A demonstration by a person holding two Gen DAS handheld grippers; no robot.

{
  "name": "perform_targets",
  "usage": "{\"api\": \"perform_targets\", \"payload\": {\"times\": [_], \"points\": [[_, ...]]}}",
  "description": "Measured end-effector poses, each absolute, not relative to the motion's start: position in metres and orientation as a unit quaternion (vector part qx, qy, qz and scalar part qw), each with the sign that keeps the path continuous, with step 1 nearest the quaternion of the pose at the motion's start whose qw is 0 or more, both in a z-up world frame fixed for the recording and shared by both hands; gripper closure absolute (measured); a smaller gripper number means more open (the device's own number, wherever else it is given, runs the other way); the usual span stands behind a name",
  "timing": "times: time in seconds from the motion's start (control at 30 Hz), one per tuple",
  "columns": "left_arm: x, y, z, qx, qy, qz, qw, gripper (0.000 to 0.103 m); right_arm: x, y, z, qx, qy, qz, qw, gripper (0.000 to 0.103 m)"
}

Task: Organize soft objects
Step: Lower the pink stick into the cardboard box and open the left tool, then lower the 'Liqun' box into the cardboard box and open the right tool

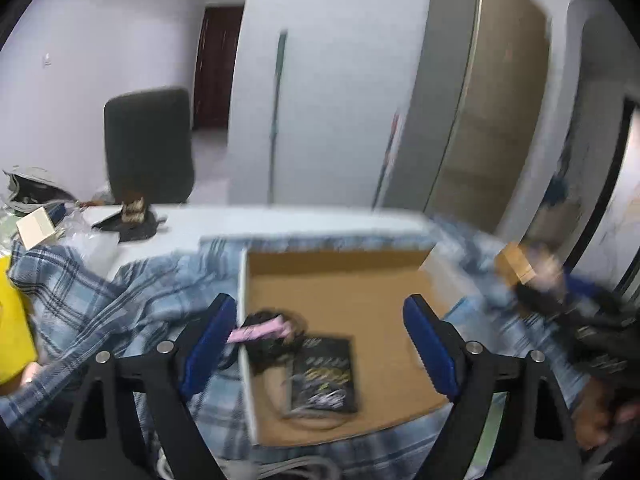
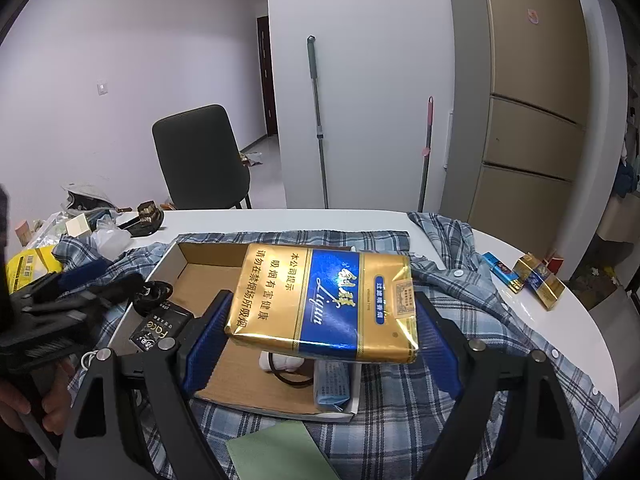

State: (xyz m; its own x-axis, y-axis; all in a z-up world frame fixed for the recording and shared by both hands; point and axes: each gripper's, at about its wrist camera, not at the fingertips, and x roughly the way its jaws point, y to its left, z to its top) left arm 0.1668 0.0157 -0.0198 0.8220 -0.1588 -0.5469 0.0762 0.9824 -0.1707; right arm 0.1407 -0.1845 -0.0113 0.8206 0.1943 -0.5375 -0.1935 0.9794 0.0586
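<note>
White table [image 2: 460, 236] edge curves just beyond plaid shirt [image 2: 460, 380], box [image 2: 168, 258].

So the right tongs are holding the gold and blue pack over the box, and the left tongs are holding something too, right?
Not quite. The left tongs are open and empty above the cardboard box, as the left wrist view shows. The right tongs do hold the gold and blue pack over it.
</note>
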Motion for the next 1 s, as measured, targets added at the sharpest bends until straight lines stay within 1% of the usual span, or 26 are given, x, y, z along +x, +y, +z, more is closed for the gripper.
{"api": "perform_targets", "payload": {"times": [0.07,0.17,0.2,0.27,0.43,0.53,0.73,0.83,0.87,0.9,1.0], "points": [[0.153,0.017,-0.008,-0.083,0.242,-0.072,0.964,0.0,0.14,-0.184,-0.011,-0.001,0.28,0.103,0.954,0.018],[0.133,0.008,0.007,-0.041,0.174,-0.053,0.982,0.0,0.14,-0.183,-0.013,0.0,0.281,0.107,0.954,0.018],[0.129,0.004,0.009,-0.026,0.164,-0.052,0.985,0.0,0.141,-0.182,-0.014,0.002,0.283,0.111,0.953,0.018],[0.125,0.0,0.011,-0.013,0.156,-0.052,0.986,0.0,0.141,-0.178,-0.018,0.003,0.286,0.124,0.95,0.018],[0.118,0.015,0.014,-0.08,0.146,-0.075,0.983,0.0,0.142,-0.157,-0.044,-0.023,0.3,0.137,0.944,0.018],[0.114,0.018,0.016,-0.071,0.131,-0.055,0.987,0.0,0.146,-0.15,-0.053,-0.032,0.315,0.142,0.938,0.018],[0.116,0.017,0.014,-0.071,0.136,-0.055,0.987,0.0,0.148,-0.148,-0.057,-0.028,0.325,0.166,0.931,0.017],[0.115,0.017,0.014,-0.07,0.135,-0.057,0.987,0.0,0.148,-0.15,-0.057,-0.021,0.325,0.173,0.93,0.014],[0.115,0.016,0.014,-0.069,0.134,-0.059,0.987,0.0,0.148,-0.15,-0.056,-0.018,0.323,0.173,0.93,0.009],[0.113,0.014,0.013,-0.065,0.133,-0.06,0.987,0.0,0.147,-0.152,-0.054,-0.014,0.32,0.174,0.931,0.007],[0.11,0.009,0.013,-0.057,0.132,-0.059,0.988,0.0,0.142,-0.156,-0.045,-0.008,0.309,0.173,0.935,0.005]]}}
